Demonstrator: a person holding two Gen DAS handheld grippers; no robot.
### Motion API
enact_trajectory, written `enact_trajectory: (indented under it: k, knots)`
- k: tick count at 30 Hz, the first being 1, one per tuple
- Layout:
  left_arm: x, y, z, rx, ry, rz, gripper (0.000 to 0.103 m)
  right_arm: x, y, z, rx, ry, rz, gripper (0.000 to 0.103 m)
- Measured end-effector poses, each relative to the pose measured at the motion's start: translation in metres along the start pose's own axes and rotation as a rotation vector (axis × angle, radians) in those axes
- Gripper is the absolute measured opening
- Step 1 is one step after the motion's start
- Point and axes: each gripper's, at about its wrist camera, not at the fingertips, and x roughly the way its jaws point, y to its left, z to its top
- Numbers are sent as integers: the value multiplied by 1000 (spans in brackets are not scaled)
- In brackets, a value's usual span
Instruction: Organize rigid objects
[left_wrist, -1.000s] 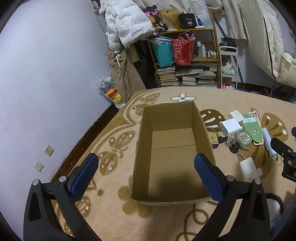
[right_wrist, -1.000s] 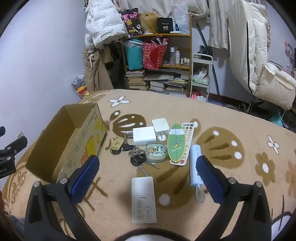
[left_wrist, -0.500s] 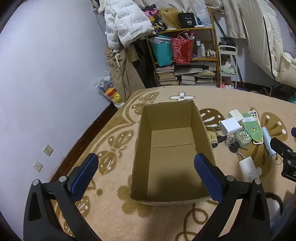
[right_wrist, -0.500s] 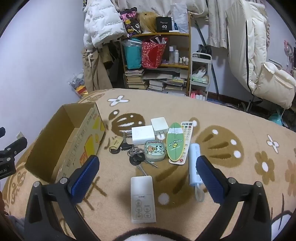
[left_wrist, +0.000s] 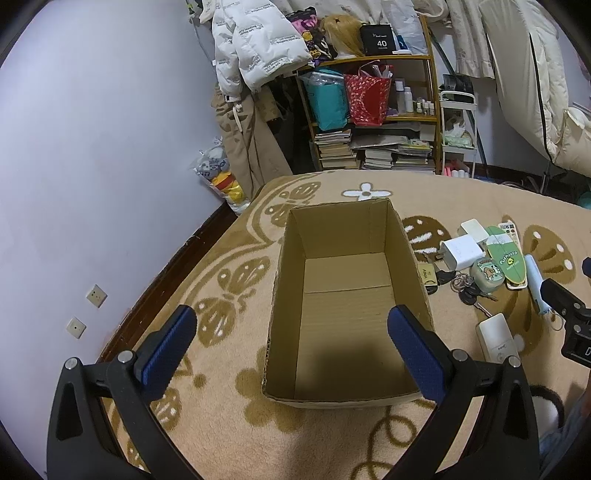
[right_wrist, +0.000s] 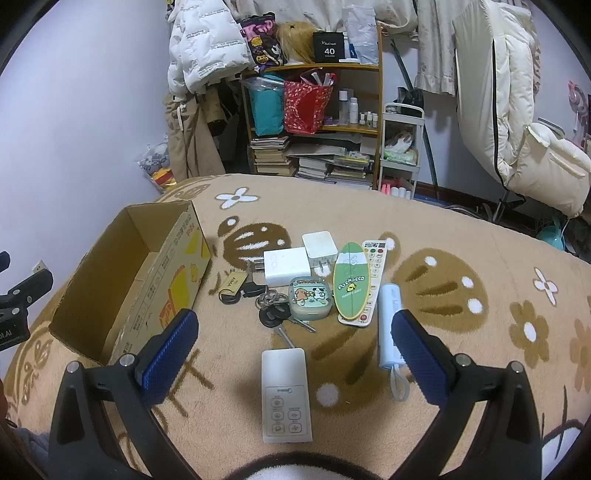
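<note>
both views have drifted slightly forward; nothing picked yet. my right gripper (right_wrist: 293, 334) hangs with jaws wide apart and empty over the white flat remote (right_wrist: 285, 395), with the keys (right_wrist: 275, 314) and green oval pad (right_wrist: 351, 284) beyond. left gripper (left_wrist: 291, 334), jaws also apart, hovers over the empty brown cardboard box (left_wrist: 347, 302); its rim is unobstructed on the patterned beige blanket (left_wrist: 325, 439).

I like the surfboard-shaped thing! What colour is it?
The surfboard-shaped thing is green with a white stripe and rim. Best seen in the right wrist view.
</note>
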Motion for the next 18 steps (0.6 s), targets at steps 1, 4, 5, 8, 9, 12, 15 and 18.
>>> enact_trajectory:
  k: [1, 4, 5, 8, 9, 12, 15, 18]
  knots:
    - [0, 0, 0, 2, 0, 0, 102, 0, 1, -1, -2, 0, -1, 103]
    - [1, 0, 0, 8, 3, 0, 102, 1, 1, -1, -1, 1, 0, 103]
    - [1, -1, 0, 11, 6, -4, 102, 0, 0, -1, -1, 1, 2, 103]
    - [2, -2, -1, 9, 13, -9, 102, 0, 1, -1, -2, 2, 2, 103]
    - [3, -2, -1, 10, 13, -8, 102, 1, 1, -1, -1, 2, 5, 103]
    - [1, -1, -2, 7, 3, -3, 102, 2, 2, -3, -7, 3, 2, 103]
    - [-2, -1, -1, -1, -8, -3, 102, 2, 2, -2, -2, 5, 5, 103]
    - [-2, -1, -1, 2, -8, 0, 102, 2, 2, -3, -5, 4, 3, 103]
